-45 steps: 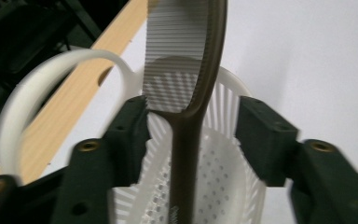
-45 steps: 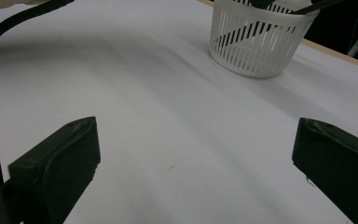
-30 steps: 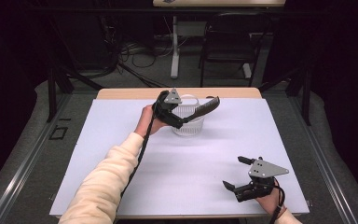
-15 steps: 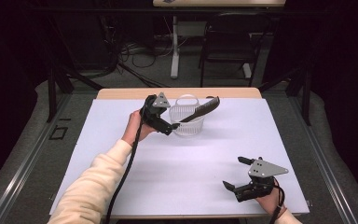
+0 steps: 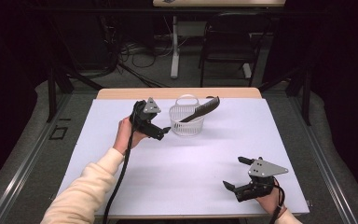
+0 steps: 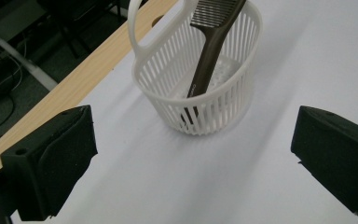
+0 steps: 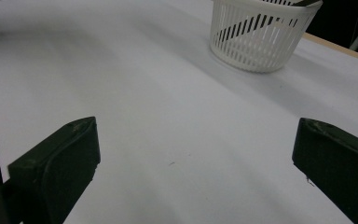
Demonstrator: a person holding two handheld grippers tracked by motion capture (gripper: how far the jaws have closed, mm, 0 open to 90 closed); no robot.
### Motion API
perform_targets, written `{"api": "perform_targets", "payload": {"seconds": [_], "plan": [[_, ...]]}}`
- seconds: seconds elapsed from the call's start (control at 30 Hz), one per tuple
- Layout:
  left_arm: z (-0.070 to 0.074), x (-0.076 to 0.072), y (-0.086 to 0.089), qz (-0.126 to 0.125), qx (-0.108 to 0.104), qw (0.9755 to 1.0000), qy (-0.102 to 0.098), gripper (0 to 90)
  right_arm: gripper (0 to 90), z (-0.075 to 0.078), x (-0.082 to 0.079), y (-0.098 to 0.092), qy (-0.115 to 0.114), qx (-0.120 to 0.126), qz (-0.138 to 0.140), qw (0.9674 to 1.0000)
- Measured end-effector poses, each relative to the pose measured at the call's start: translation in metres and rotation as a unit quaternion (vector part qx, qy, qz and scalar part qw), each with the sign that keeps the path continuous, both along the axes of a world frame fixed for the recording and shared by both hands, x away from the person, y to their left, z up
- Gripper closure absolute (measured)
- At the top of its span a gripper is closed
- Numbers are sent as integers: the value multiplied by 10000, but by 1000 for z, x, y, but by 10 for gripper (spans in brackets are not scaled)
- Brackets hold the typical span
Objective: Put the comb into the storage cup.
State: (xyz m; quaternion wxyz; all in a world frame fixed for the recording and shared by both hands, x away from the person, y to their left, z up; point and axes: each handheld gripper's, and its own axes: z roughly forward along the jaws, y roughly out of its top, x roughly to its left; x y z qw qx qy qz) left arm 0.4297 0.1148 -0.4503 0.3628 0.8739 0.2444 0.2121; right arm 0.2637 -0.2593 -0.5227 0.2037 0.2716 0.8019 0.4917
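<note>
Dark comb [image 6: 213,51] leaning inside white slotted basket [image 6: 200,88], just ahead of left gripper [image 5: 161,132] | left gripper jaws just opened wide, nothing between them | right gripper [image 5: 237,173] well apart from basket, wide open, nothing held | white table [image 5: 186,163] beneath

The white counter [image 5: 177,163] is being lit brightly and evenly from overhead, while the room behind it is being left dark. Soft shadows are being cast beside the basket [image 6: 200,88]. Nearby jaws are being blurred slightly; no glare is being produced.
</note>
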Motion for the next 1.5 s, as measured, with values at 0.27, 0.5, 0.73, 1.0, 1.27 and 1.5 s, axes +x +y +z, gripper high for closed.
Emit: {"api": "perform_targets", "payload": {"seconds": [0.27,0.5,0.73,1.0,1.27,1.5], "plan": [[-2,-11,20,262,-56,9996,99,0,4,0,0,0,-9,8,-17,10000],[-7,-20,38,449,-85,9988,189,0,4,0,0,0,-6,14,-19,10000],[-11,-33,50,641,-138,9976,218,0,4,0,0,1,-4,9,-26,10000],[-18,-50,62,760,-92,9966,319,0,3,0,0,1,-8,4,-17,10000],[-22,-68,72,823,-111,9959,349,0,0,0,1,1,8,-1,-24,10000],[-27,-81,78,881,-149,9954,358,0,0,0,1,2,20,11,-26,10000]]}}
